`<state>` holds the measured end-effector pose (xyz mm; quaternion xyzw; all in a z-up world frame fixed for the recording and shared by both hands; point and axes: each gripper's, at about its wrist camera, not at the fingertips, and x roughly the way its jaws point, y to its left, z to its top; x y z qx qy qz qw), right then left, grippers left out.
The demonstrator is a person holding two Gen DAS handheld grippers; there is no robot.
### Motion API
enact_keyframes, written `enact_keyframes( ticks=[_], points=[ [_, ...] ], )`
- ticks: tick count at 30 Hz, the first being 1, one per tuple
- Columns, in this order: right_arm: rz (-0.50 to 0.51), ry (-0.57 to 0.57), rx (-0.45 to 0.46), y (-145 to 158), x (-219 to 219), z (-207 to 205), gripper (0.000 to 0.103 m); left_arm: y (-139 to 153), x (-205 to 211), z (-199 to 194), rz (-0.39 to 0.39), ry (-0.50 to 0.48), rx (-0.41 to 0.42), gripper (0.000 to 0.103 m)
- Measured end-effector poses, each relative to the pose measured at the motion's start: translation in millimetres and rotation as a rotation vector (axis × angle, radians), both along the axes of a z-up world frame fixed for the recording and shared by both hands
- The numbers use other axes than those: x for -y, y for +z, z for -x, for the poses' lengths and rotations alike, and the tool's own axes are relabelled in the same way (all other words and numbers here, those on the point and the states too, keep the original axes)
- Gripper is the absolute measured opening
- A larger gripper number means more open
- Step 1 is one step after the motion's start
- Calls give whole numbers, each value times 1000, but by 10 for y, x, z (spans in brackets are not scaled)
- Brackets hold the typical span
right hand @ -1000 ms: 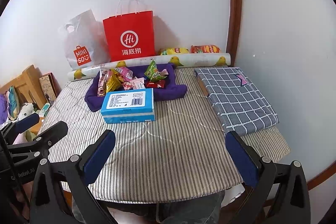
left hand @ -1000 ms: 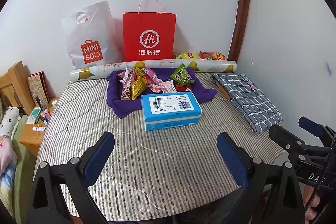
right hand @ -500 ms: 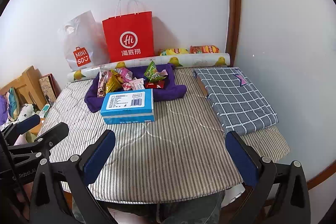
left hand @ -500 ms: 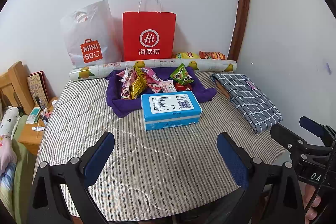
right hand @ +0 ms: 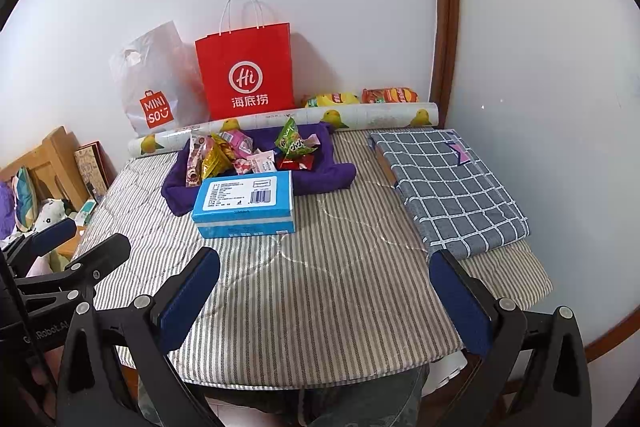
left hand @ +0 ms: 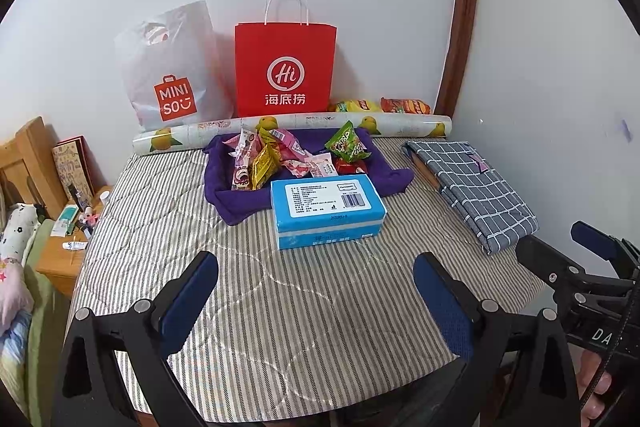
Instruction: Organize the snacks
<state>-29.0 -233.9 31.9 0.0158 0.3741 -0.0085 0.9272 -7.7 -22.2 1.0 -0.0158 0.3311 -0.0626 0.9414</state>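
Observation:
Several snack packets [left hand: 280,159] lie piled on a purple cloth [left hand: 236,205] at the far middle of the striped table [left hand: 288,307]; the pile shows in the right wrist view too [right hand: 240,155]. A green packet [left hand: 347,143] stands at its right. A blue box [left hand: 326,209] sits just in front of the cloth, also in the right wrist view [right hand: 244,203]. My left gripper [left hand: 316,291] is open and empty over the near table edge. My right gripper [right hand: 324,291] is open and empty, to its right.
A red paper bag [left hand: 285,67] and a white Miniso bag [left hand: 172,75] stand at the wall behind a printed roll [left hand: 296,127]. Two chip bags [left hand: 380,105] lie behind the roll. A folded checked cloth [left hand: 472,187] lies at the right. A wooden nightstand [left hand: 60,255] is left.
Both grippers have shifted only slightly; the views are almost the same. Nothing on the table has moved.

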Motion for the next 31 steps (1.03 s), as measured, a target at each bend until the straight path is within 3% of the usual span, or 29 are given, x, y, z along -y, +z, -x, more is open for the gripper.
enact_keyframes(
  ticks=[31],
  points=[
    [-29, 27, 16, -51, -78, -64, 103, -4, -115, -141, 13, 4, 8, 99]
  ],
)
